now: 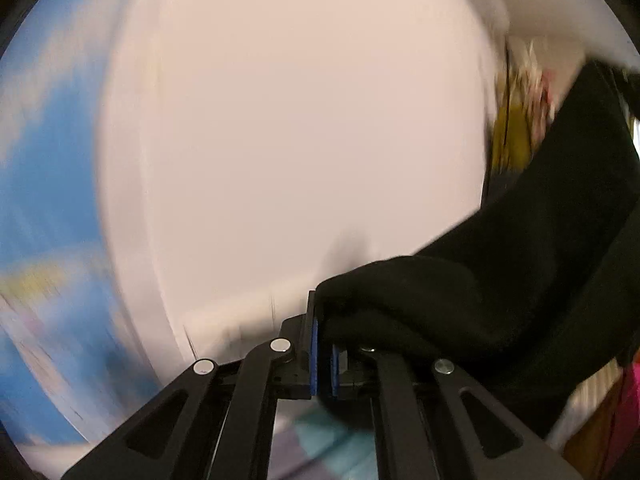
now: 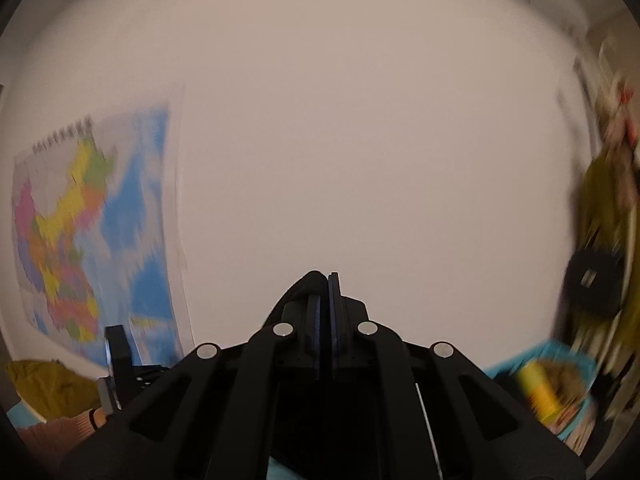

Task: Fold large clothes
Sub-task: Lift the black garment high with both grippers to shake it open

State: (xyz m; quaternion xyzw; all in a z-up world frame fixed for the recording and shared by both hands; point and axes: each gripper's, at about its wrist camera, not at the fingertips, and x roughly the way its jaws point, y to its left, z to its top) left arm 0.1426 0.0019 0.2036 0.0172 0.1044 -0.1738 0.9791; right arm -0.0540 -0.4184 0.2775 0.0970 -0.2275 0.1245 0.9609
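A black garment (image 1: 500,280) is held up in the air in front of a pale wall. My left gripper (image 1: 324,320) is shut on one edge of it; the cloth bunches over the blue pads (image 1: 314,352) and stretches up to the right. In the right wrist view my right gripper (image 2: 324,300) is shut on a fold of the same black garment (image 2: 304,284), which pokes out at the left of the fingertips and hangs below, mostly hidden. Both views are motion-blurred.
A coloured map (image 2: 88,232) hangs on the wall at the left, also blurred blue in the left wrist view (image 1: 44,200). The other gripper's body (image 2: 120,364) shows low left. Cluttered shelves (image 2: 612,168) and a blue box (image 2: 560,384) are at the right.
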